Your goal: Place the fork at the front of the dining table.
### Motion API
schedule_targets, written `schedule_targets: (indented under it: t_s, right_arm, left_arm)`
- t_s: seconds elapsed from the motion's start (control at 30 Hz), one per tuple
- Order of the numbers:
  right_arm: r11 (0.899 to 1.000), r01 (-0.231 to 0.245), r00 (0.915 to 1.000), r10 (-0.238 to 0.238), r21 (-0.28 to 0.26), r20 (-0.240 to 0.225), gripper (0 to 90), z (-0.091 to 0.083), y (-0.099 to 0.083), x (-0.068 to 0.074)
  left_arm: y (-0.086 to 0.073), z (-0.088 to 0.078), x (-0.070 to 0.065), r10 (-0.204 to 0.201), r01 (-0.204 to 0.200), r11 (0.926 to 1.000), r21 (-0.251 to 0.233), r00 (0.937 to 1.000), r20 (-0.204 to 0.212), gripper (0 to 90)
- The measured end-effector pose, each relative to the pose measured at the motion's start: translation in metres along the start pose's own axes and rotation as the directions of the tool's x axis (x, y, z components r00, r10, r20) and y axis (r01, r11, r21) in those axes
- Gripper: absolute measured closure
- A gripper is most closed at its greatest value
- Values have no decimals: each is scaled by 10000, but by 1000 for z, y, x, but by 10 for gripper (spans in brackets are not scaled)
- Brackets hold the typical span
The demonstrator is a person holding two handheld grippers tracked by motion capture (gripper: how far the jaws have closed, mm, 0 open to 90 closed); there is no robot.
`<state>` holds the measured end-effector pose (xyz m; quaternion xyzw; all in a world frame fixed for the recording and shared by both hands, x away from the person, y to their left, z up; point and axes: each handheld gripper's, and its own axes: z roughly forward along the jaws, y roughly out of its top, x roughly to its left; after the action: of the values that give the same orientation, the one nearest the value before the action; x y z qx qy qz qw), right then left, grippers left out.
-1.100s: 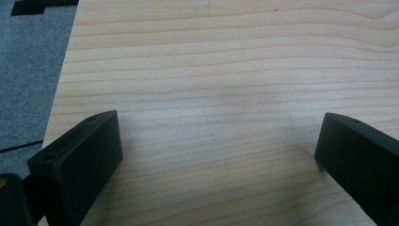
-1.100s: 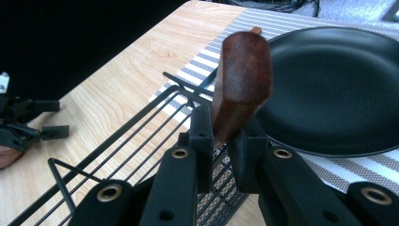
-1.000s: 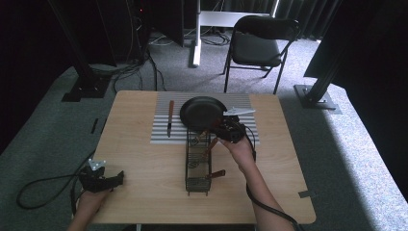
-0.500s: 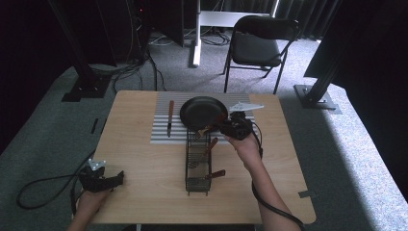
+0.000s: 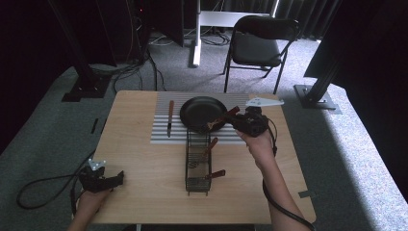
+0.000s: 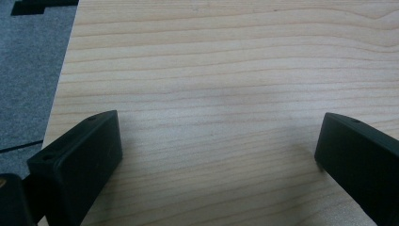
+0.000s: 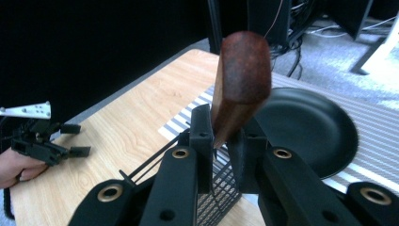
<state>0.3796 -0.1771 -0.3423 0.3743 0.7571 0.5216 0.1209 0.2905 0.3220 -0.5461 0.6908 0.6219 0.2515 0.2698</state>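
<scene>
Right claw (image 7: 221, 141) is clamped on a wooden-handled utensil (image 7: 240, 84), held mid-frame over the frying pan (image 5: 202, 111) and wire basket (image 5: 197, 163). Grip should be kept firm and the handle guided clear of the basket rim. Left claw (image 6: 216, 155) is spread, idle on the worktop (image 5: 144, 168), lower left.

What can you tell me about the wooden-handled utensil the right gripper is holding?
The utensil has a reddish-brown handle that looks like wood, with a rounded butt end. The right gripper is shut on it, black jaws pinching the handle's narrower lower part. In the high view it lies tilted over the black pan's near rim, above the wire basket. Its working end cannot be made out.
</scene>
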Motion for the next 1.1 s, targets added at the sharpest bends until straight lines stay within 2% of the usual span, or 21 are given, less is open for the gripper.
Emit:
schedule_targets:
  t_s: [0.2, 0.4, 0.57, 0.73, 0.77, 0.8, 0.83, 0.87, 0.93, 1.0, 1.03, 1.1]
  right_arm:
    - [9994, -108, 9999, 110, -337, 64, 809, -17, 6, -4]
    - [9972, -155, 9979, 201, -736, 609, 809, -33, 9, -11]
    - [9965, -416, 9928, 493, -718, 1093, 809, -39, 3, -25]
    - [9972, -575, 9796, 655, -475, 1901, 809, -40, -8, -41]
    - [9972, -575, 9796, 655, -475, 1901, 809, -40, -8, -41]
    - [9976, -599, 9758, 659, -348, 2083, 809, -39, -11, -44]
    - [9972, -731, 9676, 740, -125, 2416, 809, -37, -19, -52]
    - [9961, -883, 9628, 846, 30, 2565, 809, -35, -25, -58]
    - [9953, -960, 9598, 893, 125, 2662, 809, -34, -29, -61]
    - [9919, -1149, 9433, 920, 540, 3190, 809, -29, -41, -71]
    - [9919, -1149, 9433, 920, 540, 3190, 809, -29, -41, -71]
    - [9888, -1280, 9345, 943, 768, 3431, 809, -25, -50, -77]
  left_arm:
    - [0, 0, 0, 4, -4, 10000, 2, 10000, 6, 10]
    - [0, 0, 0, 5, -5, 10000, 7, 10000, 2, 10]
    - [0, 0, 0, -2, 2, 10000, -4, 10000, -2, 10]
    - [0, 0, 0, -2, 2, 10000, -19, 10000, -2, 10]
    - [0, 0, 0, -2, 2, 10000, -19, 10000, -2, 10]
    - [0, 0, 0, 0, 0, 10000, -23, 10000, 1, 10]
    - [0, 0, 0, 1, -1, 10000, -20, 10000, -2, 10]
    - [0, 0, 0, -13, 13, 10000, -27, 10000, 4, 10]
    - [0, 0, 0, 7, -7, 10000, -19, 10000, -10, 10]
    - [0, 0, 0, -15, 15, 10000, -27, 10000, 2, 10]
    - [0, 0, 0, -15, 15, 10000, -27, 10000, 2, 10]
    - [0, 0, 0, -10, 10, 10000, -29, 10000, 0, 10]
